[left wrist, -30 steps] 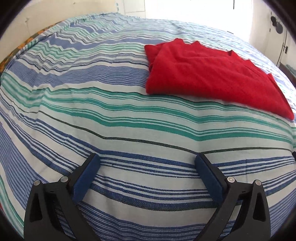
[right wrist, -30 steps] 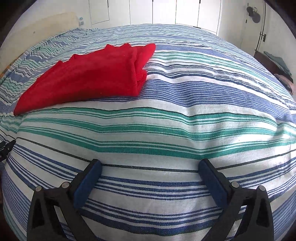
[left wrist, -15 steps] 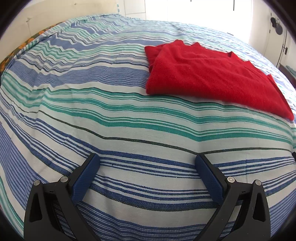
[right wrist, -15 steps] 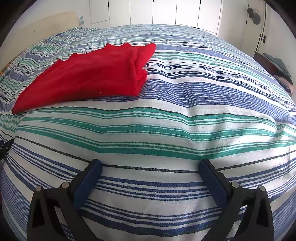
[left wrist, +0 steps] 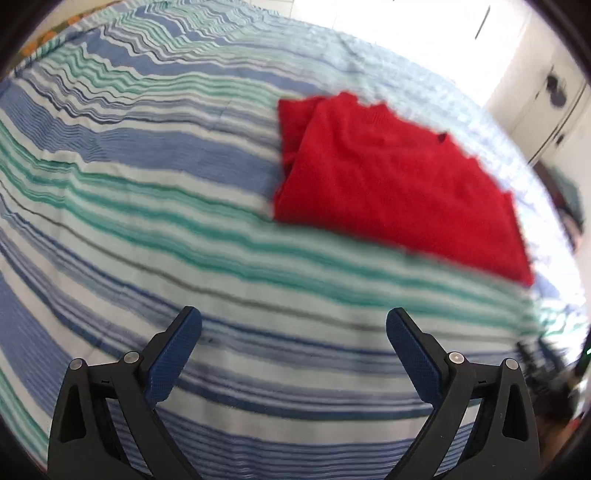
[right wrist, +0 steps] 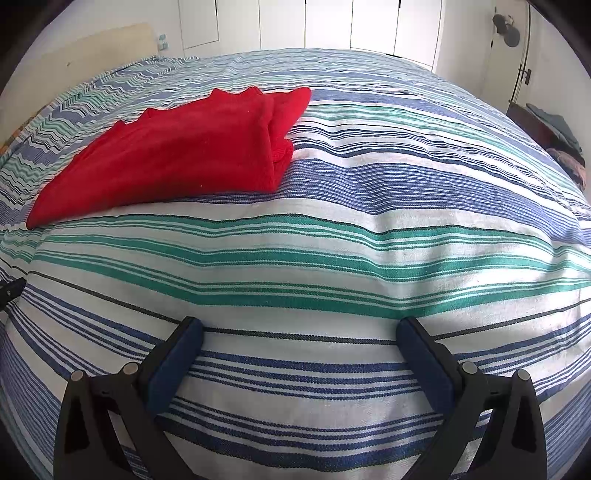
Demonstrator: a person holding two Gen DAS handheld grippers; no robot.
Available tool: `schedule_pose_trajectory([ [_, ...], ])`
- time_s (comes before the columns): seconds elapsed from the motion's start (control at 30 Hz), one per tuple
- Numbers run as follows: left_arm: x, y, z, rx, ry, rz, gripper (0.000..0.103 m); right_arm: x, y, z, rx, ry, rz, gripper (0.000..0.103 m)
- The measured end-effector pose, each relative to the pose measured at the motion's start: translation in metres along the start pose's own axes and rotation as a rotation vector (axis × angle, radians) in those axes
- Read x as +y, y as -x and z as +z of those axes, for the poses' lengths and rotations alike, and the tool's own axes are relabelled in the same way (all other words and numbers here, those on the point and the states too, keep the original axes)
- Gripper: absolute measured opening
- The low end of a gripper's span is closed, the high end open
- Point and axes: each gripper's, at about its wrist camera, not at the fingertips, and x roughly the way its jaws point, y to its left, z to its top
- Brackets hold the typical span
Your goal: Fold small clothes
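Observation:
A folded red garment point(left wrist: 391, 184) lies flat on the striped bedspread point(left wrist: 147, 206), up and to the right in the left wrist view. In the right wrist view the red garment point(right wrist: 184, 155) lies at the upper left. My left gripper point(left wrist: 293, 325) is open and empty, well short of the garment, above the bedspread. My right gripper point(right wrist: 299, 332) is open and empty, above the bedspread point(right wrist: 369, 236), to the right of the garment and nearer than it.
White cupboard doors point(right wrist: 351, 26) stand behind the bed. A dark piece of furniture with clothes point(right wrist: 554, 129) on it is at the right of the bed. The bed's right edge point(left wrist: 546, 332) drops off near dark clutter.
The left gripper has swung, so its view is blurred and the garment has shifted down and left in it. The right gripper has barely moved. Both stay open.

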Motion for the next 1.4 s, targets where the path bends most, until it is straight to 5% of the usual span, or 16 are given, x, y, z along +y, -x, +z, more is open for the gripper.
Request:
schedule_pose_trajectory([
  [0.1, -0.004, -0.005, 0.053, -0.036, 0.050, -0.058, 0.101, 0.000, 0.000, 0.000, -0.002, -0.001, 0.002, 0.103],
  [0.17, -0.007, -0.035, 0.082, 0.021, 0.066, -0.068, 0.101, -0.001, 0.000, -0.001, -0.003, -0.003, 0.005, 0.103],
  [0.27, -0.001, -0.095, 0.102, 0.147, 0.105, 0.037, 0.097, -0.002, 0.001, -0.001, -0.003, -0.003, 0.006, 0.103],
  [0.33, -0.005, -0.109, 0.104, 0.126, 0.083, 0.089, 0.092, -0.002, 0.001, -0.001, -0.003, -0.003, 0.005, 0.103],
  [0.37, -0.011, -0.108, 0.105, 0.111, 0.068, 0.098, 0.069, -0.002, 0.001, -0.001, -0.003, -0.003, 0.005, 0.103],
  [0.4, -0.017, -0.108, 0.107, 0.118, 0.058, 0.072, 0.017, -0.002, 0.001, -0.001, -0.003, -0.003, 0.005, 0.103],
  [0.47, -0.030, -0.100, 0.115, 0.130, 0.070, 0.048, 0.010, -0.002, 0.000, -0.001, -0.003, -0.003, 0.005, 0.103],
  [0.6, -0.090, -0.053, 0.134, 0.005, -0.074, 0.035, 0.009, -0.003, 0.001, -0.001, -0.006, -0.004, 0.009, 0.103],
  [0.77, -0.226, -0.029, 0.133, -0.058, -0.333, -0.059, 0.009, -0.003, 0.002, -0.001, -0.009, -0.008, 0.012, 0.103],
  [0.93, -0.331, -0.081, 0.082, 0.002, -0.488, -0.104, 0.011, -0.004, 0.002, -0.001, -0.007, -0.010, 0.014, 0.103],
  [1.0, -0.351, -0.107, 0.053, 0.079, -0.516, -0.091, 0.026, -0.004, 0.002, -0.001, -0.007, -0.010, 0.013, 0.103],
  [1.1, -0.349, -0.117, 0.026, 0.135, -0.544, -0.016, 0.036, -0.003, 0.002, -0.001, -0.006, -0.012, 0.017, 0.103],
  [1.2, -0.323, -0.075, 0.027, 0.090, -0.485, -0.138, 0.069, -0.005, 0.002, -0.001, -0.006, -0.022, 0.030, 0.103],
  [1.27, -0.281, -0.041, 0.030, 0.019, -0.418, -0.154, 0.078, -0.005, 0.002, -0.001, -0.006, -0.026, 0.035, 0.103],
  [1.4, -0.178, -0.021, 0.024, -0.030, -0.295, -0.012, 0.079, -0.008, 0.002, 0.000, -0.007, -0.036, 0.049, 0.103],
])
